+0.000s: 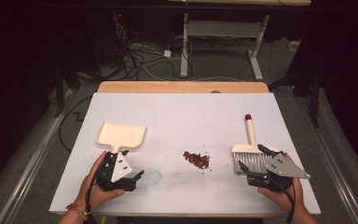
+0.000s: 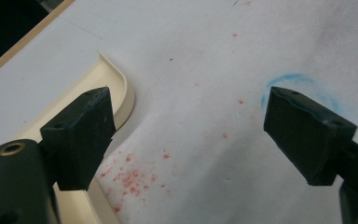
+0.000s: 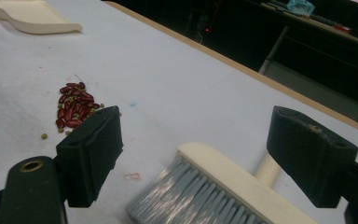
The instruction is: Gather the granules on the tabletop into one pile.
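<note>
A cream dustpan (image 1: 120, 135) lies at the left of the white table, its handle pointing toward my left gripper (image 1: 133, 165). That gripper stands open just beside the handle (image 2: 116, 93), nothing between its jaws. A small heap of red beans (image 1: 196, 159) sits mid-table, seen also as red beans (image 3: 73, 106) in the right gripper view. A hand brush (image 1: 251, 151) with a cream back, grey bristles and a red-tipped handle lies at the right. My right gripper (image 1: 252, 156) is open, its jaws either side of the brush head (image 3: 214, 184) without pressing on it.
A blue scribble (image 1: 155, 176) marks the white table sheet (image 1: 182, 116) near my left gripper. The wooden table edge (image 1: 182, 87) runs along the back. Beyond it are desk legs and cables on the floor.
</note>
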Available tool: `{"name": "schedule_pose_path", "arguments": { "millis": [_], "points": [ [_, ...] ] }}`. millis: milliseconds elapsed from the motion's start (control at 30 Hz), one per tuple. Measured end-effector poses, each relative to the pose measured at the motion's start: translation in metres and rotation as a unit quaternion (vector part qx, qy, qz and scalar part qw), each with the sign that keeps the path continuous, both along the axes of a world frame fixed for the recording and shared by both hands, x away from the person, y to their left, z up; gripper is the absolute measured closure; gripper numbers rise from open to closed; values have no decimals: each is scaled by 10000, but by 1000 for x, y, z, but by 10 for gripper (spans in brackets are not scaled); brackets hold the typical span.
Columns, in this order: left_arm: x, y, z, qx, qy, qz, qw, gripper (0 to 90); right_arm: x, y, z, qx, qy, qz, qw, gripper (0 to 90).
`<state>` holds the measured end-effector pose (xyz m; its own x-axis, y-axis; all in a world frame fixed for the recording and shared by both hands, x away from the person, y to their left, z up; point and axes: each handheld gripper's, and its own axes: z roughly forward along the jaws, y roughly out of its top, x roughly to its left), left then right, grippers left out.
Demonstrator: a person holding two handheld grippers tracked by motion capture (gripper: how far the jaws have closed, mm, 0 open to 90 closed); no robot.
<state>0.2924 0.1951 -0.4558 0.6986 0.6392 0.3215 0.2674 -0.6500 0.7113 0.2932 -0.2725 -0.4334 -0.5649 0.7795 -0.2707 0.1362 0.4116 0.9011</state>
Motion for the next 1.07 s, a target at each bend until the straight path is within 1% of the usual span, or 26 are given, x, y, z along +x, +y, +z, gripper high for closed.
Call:
{"name": "schedule_pose_path", "arguments": {
  "millis": [133, 267, 433, 533, 1067],
  "points": [
    [-1, 2, 0, -6, 14, 6, 10000, 153, -1, 4, 1, -83, -77, 15, 9999, 183],
    [-3, 3, 0, -6, -22, -3, 10000, 153, -2, 4, 1, -75, -109, 10, 9999, 183],
    [-1, 2, -1, 4, -1, -7, 10000, 153, -1, 5, 0, -108, -82, 23, 9999, 183],
    [-1, 1, -1, 40, 8, -25, 10000, 153, -1, 5, 0, -117, -110, 11, 9999, 186],
    [4, -3, -3, 84, 53, -50, 9999, 153, -2, 2, 2, -190, -230, -17, 9996, 188]
  ]
}}
